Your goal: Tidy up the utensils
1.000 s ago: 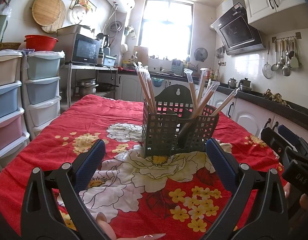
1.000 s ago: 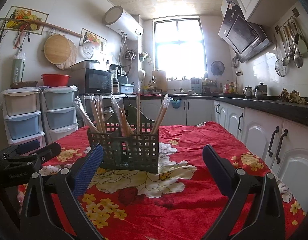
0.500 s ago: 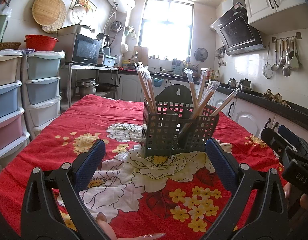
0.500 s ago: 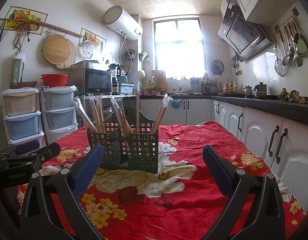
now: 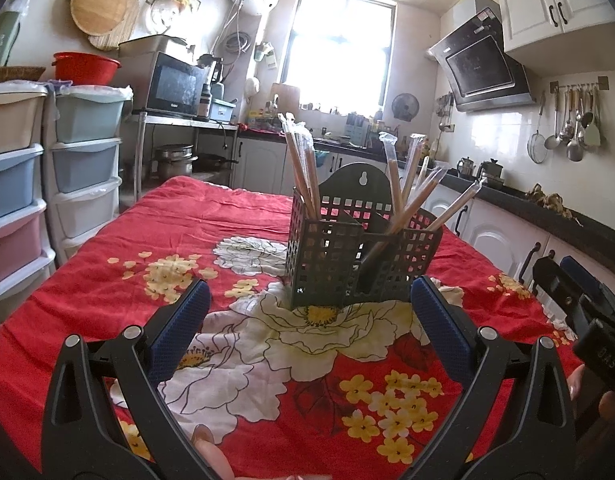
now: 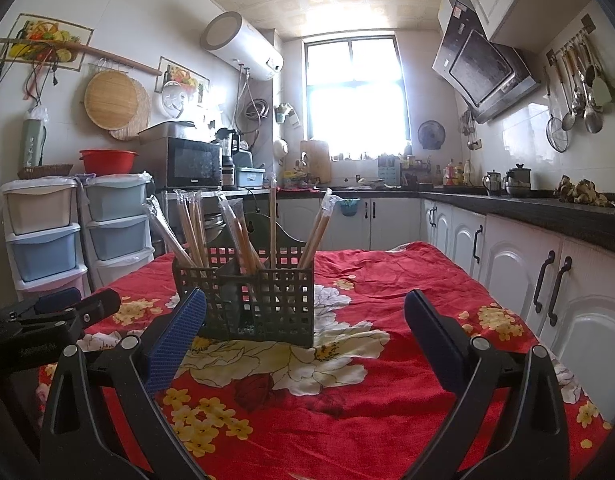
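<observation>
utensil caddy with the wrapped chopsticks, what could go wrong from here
The wrapped chopsticks lean outward at steep angles from the caddy, so a gripper reaching in could snag one and flick others out. The caddy stands free on a loose, rumpled tablecloth; a sideways nudge may tip or slide it. Both the left gripper and right gripper are open and empty.
</observation>
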Action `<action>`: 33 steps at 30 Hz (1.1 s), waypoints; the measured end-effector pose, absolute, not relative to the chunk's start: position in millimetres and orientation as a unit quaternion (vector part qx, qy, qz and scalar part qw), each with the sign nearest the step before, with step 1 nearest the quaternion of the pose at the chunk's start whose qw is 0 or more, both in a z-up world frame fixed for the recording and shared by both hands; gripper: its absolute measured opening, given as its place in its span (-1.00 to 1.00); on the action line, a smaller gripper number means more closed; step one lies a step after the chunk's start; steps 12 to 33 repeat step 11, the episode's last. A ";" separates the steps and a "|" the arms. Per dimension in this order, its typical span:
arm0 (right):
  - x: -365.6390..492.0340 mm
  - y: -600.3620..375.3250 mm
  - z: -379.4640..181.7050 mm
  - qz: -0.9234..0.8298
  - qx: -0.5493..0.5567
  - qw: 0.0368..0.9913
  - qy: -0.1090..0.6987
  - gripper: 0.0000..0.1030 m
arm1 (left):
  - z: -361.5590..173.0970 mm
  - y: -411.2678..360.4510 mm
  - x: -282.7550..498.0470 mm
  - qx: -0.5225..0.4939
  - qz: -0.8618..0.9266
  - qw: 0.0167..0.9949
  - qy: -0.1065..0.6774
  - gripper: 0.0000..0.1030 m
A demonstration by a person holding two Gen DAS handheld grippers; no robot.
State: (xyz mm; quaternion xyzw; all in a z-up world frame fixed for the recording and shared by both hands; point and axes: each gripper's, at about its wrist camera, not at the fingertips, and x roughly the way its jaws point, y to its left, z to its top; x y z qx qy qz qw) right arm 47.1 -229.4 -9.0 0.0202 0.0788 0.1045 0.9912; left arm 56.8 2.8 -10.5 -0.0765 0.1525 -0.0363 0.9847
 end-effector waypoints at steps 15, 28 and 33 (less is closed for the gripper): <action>187.4 -316.1 -31.8 -0.076 0.010 0.934 0.348 0.88 | -19.9 84.4 160.2 -0.026 0.101 0.929 0.356 0.80; 187.4 -316.1 -31.8 -0.076 0.010 0.934 0.348 0.88 | -19.9 84.4 160.2 -0.026 0.101 0.929 0.356 0.80; 187.4 -316.1 -31.8 -0.076 0.010 0.934 0.348 0.88 | -19.9 84.4 160.2 -0.026 0.101 0.929 0.356 0.80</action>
